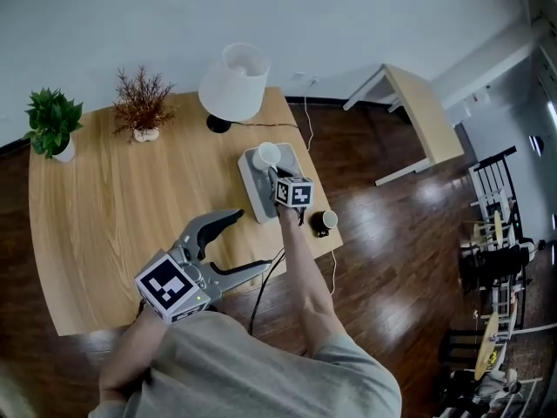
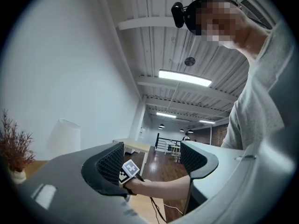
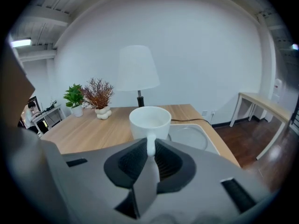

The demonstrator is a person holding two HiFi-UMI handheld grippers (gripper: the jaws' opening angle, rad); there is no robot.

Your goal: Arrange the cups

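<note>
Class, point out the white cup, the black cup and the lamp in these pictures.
white cup point(image 3: 149, 120), right gripper view, on its side wall.
black cup point(image 1: 324, 222), head view, on its middle.
lamp point(image 1: 233, 81), head view, on its shade.

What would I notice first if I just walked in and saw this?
Probably the white cup, pinched by its handle in the right gripper over the grey tray at the right edge of the table. Next, the big white lamp at the table's back, and the left gripper with its jaws wide open near the front edge.
</note>
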